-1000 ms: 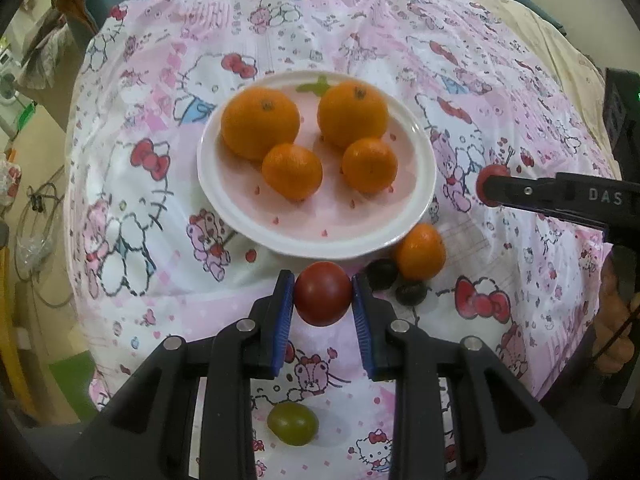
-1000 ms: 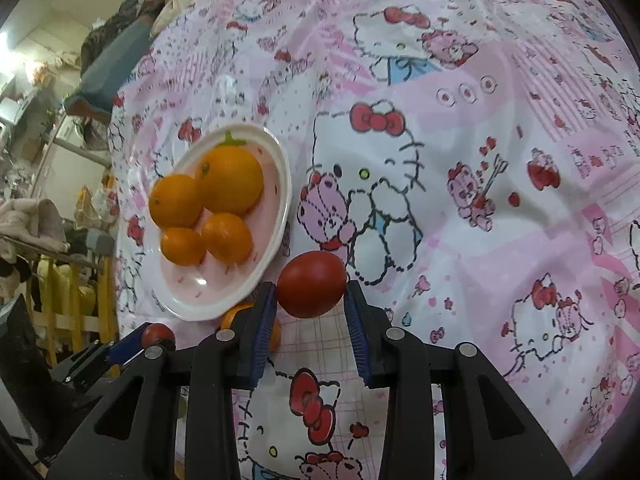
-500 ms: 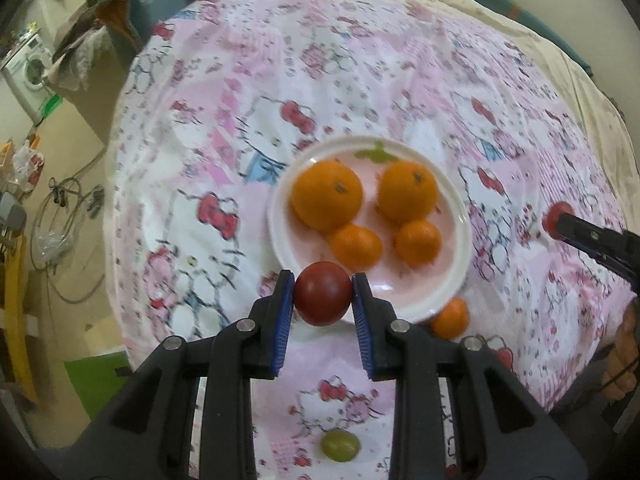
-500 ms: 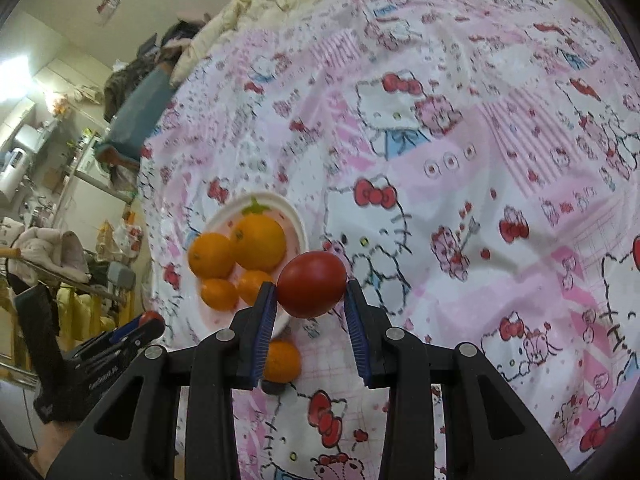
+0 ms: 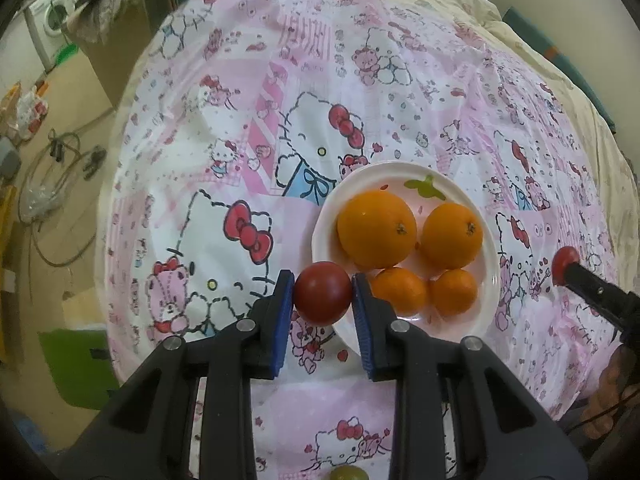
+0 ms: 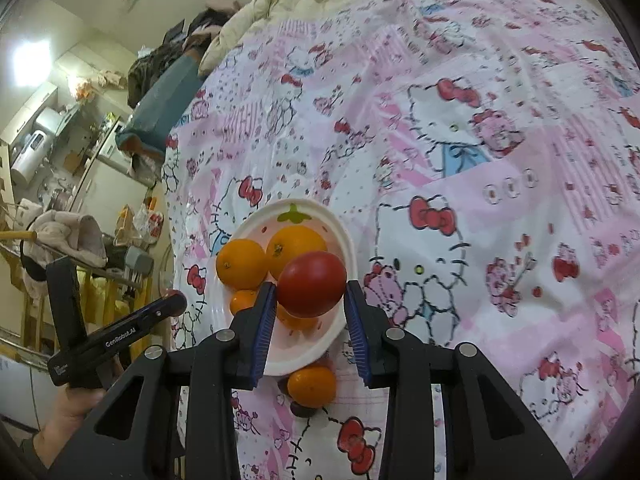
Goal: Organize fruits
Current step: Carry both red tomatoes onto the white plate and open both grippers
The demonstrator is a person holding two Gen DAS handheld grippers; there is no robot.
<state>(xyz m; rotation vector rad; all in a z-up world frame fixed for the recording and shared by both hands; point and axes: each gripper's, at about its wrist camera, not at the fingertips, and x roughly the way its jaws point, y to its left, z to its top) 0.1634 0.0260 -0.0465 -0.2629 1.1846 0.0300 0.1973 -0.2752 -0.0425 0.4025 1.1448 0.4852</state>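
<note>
Two tomatoes are held, one per gripper: the left gripper (image 5: 323,298) has its jaws clamped on a red tomato (image 5: 322,293) seen at the near-left rim of the plate (image 5: 490,316), and the right gripper (image 6: 310,300) has its jaws clamped on a second tomato (image 6: 311,283) seen in front of that plate. Four oranges (image 5: 376,229) are set on the plate, two large behind two small. A fifth orange (image 6: 311,386) is seen on the cloth (image 6: 480,160) just beside the rim, touching dark fruit (image 6: 302,409). A green fruit (image 5: 347,473) is partly visible at the bottom edge.
</note>
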